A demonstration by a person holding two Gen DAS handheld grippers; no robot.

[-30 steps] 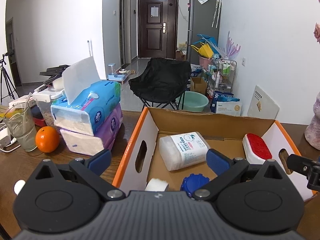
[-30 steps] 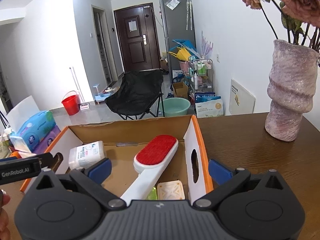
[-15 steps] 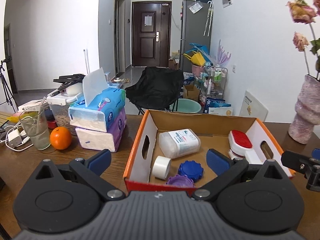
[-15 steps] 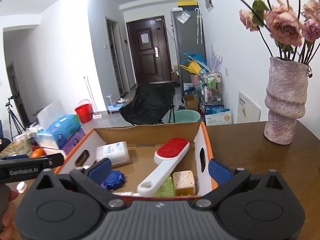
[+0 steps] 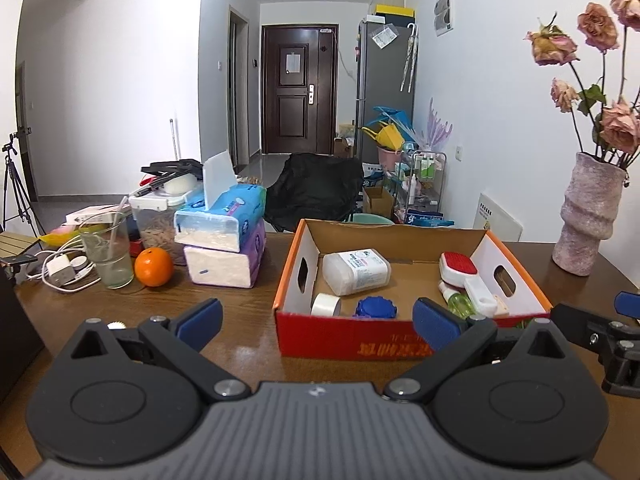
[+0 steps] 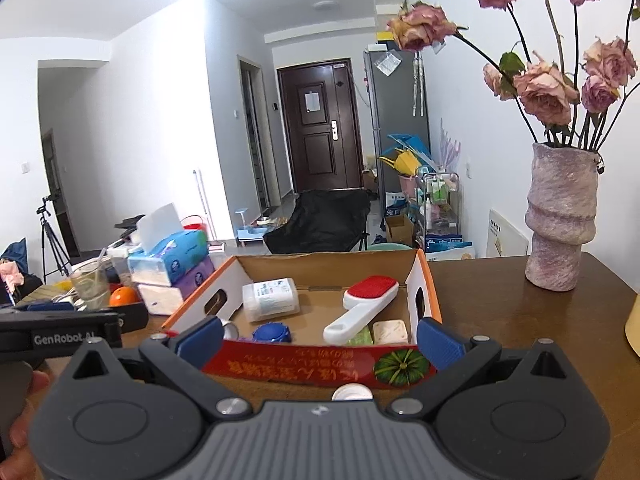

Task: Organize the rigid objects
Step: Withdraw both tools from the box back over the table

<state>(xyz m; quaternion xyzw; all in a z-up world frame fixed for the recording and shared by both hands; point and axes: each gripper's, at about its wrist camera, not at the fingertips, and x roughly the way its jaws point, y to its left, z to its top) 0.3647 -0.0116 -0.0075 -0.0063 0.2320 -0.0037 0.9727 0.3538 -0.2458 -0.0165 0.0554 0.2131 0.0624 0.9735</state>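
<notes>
An open cardboard box (image 5: 360, 342) with a red front and orange rim stands on the brown table; it also shows in the right wrist view (image 6: 304, 364). Inside lie a white jar (image 5: 355, 272), a tape roll (image 5: 326, 304), a blue lid (image 5: 375, 307), a red-and-white lint brush (image 6: 362, 306), a green bottle (image 5: 460, 303) and a cream block (image 6: 390, 331). My left gripper (image 5: 318, 320) is open and empty, held back from the box front. My right gripper (image 6: 320, 338) is open and empty, just before the box. A white cap (image 6: 352, 392) lies on the table under it.
Left of the box are stacked tissue packs (image 5: 224, 240), an orange (image 5: 153, 266), a glass (image 5: 106, 250) and chargers (image 5: 60, 268). A vase of dried roses (image 6: 558, 224) stands at the right. A yellow object (image 6: 632, 328) shows at the right edge.
Both grippers have pulled back and up from over the box; the whole box and its red front now show. Both stay open and empty.
</notes>
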